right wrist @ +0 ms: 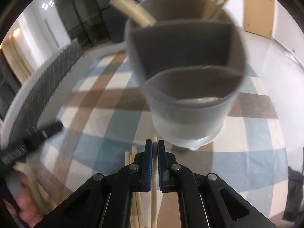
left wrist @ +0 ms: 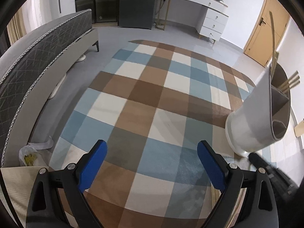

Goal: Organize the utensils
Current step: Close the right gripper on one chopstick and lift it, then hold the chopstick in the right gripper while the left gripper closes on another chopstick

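Note:
A white utensil holder point(left wrist: 252, 117) with grey inner dividers stands at the right of the left wrist view; it fills the upper middle of the right wrist view point(right wrist: 190, 114). Wooden utensil handles point(left wrist: 290, 81) and a long curved handle point(right wrist: 131, 5) stick out of it. My right gripper point(right wrist: 155, 148) is shut on a pale wooden chopstick point(right wrist: 154, 190), just in front of the holder's base. More chopsticks point(right wrist: 133, 159) lie below it. My left gripper point(left wrist: 152, 161) is open and empty above the checked rug, left of the holder.
A checked blue, brown and white rug point(left wrist: 148, 98) covers the floor. A grey bed point(left wrist: 38, 60) is at the left, a white dresser point(left wrist: 210, 17) at the back, a wooden door point(left wrist: 266, 36) at the right. A plastic bag point(left wrist: 28, 157) lies by a wooden surface point(left wrist: 17, 186).

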